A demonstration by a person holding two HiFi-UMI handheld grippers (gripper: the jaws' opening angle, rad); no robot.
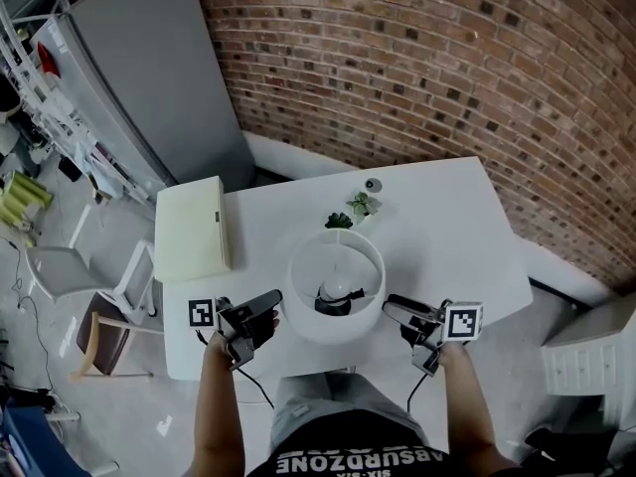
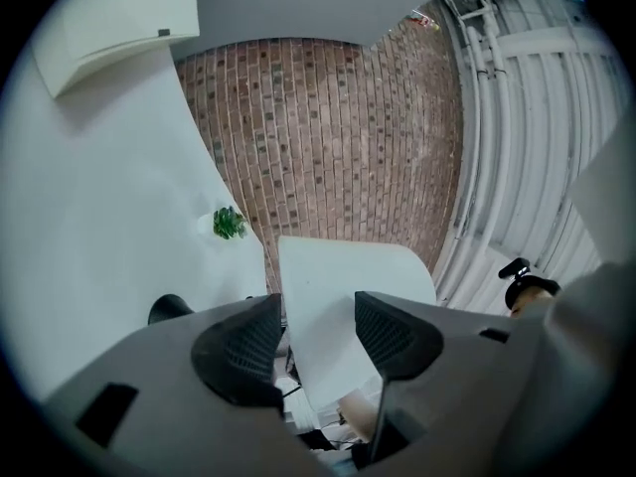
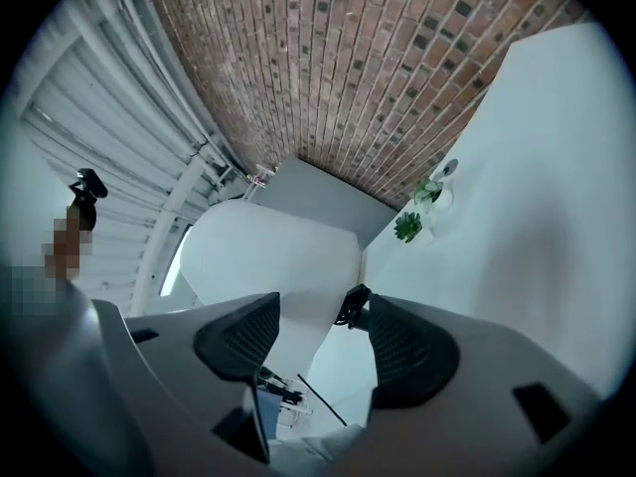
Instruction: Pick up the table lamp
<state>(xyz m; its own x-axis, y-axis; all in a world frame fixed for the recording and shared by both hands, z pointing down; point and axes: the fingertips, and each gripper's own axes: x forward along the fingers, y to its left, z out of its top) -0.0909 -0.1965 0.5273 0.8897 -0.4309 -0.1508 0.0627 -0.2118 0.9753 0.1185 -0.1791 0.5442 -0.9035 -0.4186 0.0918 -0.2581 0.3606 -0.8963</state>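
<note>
The white-shaded table lamp (image 1: 338,266) stands upright near the table's (image 1: 447,227) front edge.

Counts around the one table lamp (image 1: 335,286)
Two flanking: left gripper (image 1: 270,312), right gripper (image 1: 394,312); two small plants (image 1: 339,221) (image 1: 364,205) beyond; one white box (image 1: 192,229) leftward.

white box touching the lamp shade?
Apart. The head view shows a strip of bare table between the white box and the lamp shade.
</note>
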